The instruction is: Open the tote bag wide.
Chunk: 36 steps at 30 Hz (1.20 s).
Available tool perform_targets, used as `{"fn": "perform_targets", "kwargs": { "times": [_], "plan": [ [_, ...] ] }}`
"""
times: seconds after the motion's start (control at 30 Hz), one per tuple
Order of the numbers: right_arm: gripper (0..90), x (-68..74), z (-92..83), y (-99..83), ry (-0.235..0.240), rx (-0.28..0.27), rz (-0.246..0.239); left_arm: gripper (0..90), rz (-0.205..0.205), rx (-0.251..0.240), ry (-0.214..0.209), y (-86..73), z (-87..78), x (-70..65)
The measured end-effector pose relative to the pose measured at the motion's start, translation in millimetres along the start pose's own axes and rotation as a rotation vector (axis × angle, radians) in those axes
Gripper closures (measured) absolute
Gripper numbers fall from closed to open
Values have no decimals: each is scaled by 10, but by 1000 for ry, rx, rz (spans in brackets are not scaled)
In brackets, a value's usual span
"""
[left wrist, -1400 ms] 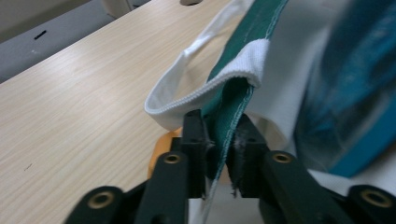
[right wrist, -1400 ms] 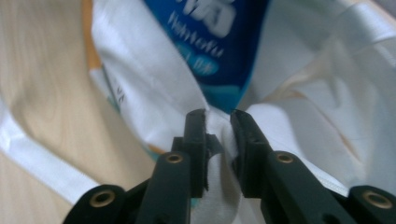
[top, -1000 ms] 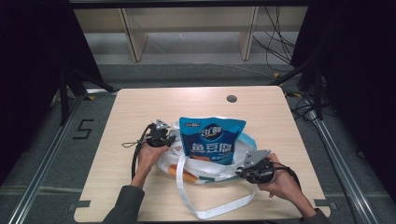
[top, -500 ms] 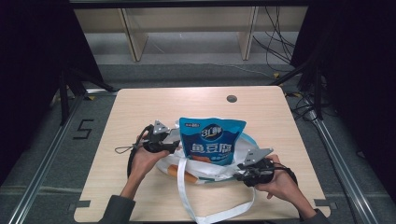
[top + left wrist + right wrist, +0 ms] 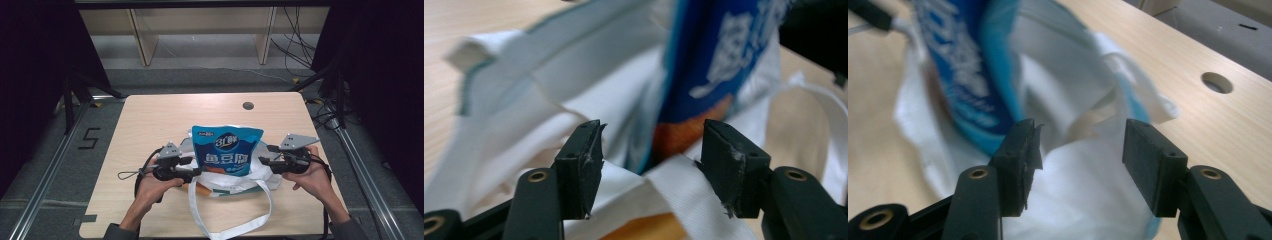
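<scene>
A blue snack bag (image 5: 227, 150) with white print stands in the mouth of a white tote bag (image 5: 235, 181) at the table's middle front. My left gripper (image 5: 194, 173) is at the tote's left edge, open, and its own view shows white cloth (image 5: 589, 95) and the blue bag (image 5: 724, 55) just beyond the gripper (image 5: 651, 135). My right gripper (image 5: 264, 161) is at the tote's right edge, also open. In the right gripper view, white cloth (image 5: 1083, 190) bulges between the spread jaws of the gripper (image 5: 1080, 132), with the blue bag (image 5: 963, 65) to the left.
The tote's long white straps (image 5: 200, 217) loop toward the front edge of the wooden table (image 5: 150, 120). A round hole (image 5: 248, 105) sits in the tabletop at the back. Black cables (image 5: 142, 175) trail from the left gripper. Metal rails run along both sides.
The left gripper has come nearer the person and in toward the tote's left edge. The right gripper has moved away from the front edge to the tote's right side. The straps shifted.
</scene>
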State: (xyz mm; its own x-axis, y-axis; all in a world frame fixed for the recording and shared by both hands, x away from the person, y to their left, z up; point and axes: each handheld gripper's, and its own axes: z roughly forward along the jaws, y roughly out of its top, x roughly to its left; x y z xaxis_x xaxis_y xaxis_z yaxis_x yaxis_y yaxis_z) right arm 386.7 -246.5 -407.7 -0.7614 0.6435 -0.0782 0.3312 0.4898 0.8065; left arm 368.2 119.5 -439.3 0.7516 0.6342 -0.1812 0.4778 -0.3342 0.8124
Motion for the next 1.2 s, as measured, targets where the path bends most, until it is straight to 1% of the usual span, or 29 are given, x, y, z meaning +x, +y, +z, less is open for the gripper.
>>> {"fn": "perform_targets", "kwargs": {
  "times": [0.03,0.07,0.13,0.17,0.2,0.23,0.27,0.3,0.33,0.37,0.43,0.5,0.53,0.57,0.67,0.7,0.73,0.77,0.8,0.83,0.87,0.9,0.93,0.97,1.0,1.03,1.1,1.17,1.2],
  "plan": [
    [504,-41,31,10,-7,-2,-8,411,38,40,-10,-18,37,-15],
    [513,-70,68,27,-12,3,-3,411,39,54,-13,-48,89,-57],
    [542,-144,158,85,-36,-6,-11,447,115,122,-3,-101,156,-111],
    [548,-150,205,119,-33,-3,-6,465,161,143,28,-125,182,-144],
    [553,-172,259,159,-36,-13,-28,489,200,152,54,-144,195,-164],
    [556,-159,295,198,-46,-2,-25,500,227,167,74,-153,189,-174],
    [553,-166,350,250,-70,-17,-54,510,230,156,76,-160,185,-180],
    [551,-162,370,285,-74,-18,-63,522,232,149,72,-166,173,-189],
    [552,-155,382,325,-74,-25,-69,540,254,155,81,-169,153,-187],
    [552,-150,392,361,-70,-43,-85,580,254,142,66,-184,144,-198],
    [544,-146,356,400,-79,-67,-77,602,267,139,74,-200,135,-210],
    [537,-177,299,401,-47,-82,-55,621,301,141,79,-209,123,-225],
    [528,-194,286,391,-61,-88,-57,630,308,143,81,-211,118,-230],
    [524,-210,284,380,-88,-77,-70,639,310,138,84,-214,120,-230],
    [575,-232,370,324,-62,-20,-70,658,337,144,89,-225,121,-237],
    [648,-247,415,314,-58,-1,-80,664,354,150,93,-234,125,-240],
    [730,-267,466,304,-56,11,-117,672,375,166,101,-244,121,-240],
    [797,-282,498,291,-81,24,-129,682,377,167,93,-279,128,-257],
    [846,-346,539,277,-131,33,-150,701,395,179,94,-304,128,-264],
    [866,-392,560,265,-155,28,-137,717,417,186,90,-350,129,-278],
    [873,-453,584,240,-162,35,-98,723,425,195,78,-403,124,-295],
    [878,-514,617,207,-170,36,-65,730,432,201,62,-460,121,-304],
    [879,-569,661,169,-176,45,-58,736,427,205,47,-521,129,-313],
    [879,-602,709,121,-180,57,-31,738,431,211,37,-574,147,-316],
    [879,-647,778,69,-178,68,-47,737,422,211,34,-622,177,-341],
    [880,-627,847,5,-186,110,-5,737,438,235,39,-651,208,-356],
    [880,-676,1010,-140,-213,190,-67,737,452,258,48,-701,283,-394],
    [880,-723,1139,-309,-190,234,-26,740,457,273,57,-695,299,-410],
    [880,-739,1191,-375,-175,251,-18,740,442,257,59,-705,310,-411]
  ]
}}
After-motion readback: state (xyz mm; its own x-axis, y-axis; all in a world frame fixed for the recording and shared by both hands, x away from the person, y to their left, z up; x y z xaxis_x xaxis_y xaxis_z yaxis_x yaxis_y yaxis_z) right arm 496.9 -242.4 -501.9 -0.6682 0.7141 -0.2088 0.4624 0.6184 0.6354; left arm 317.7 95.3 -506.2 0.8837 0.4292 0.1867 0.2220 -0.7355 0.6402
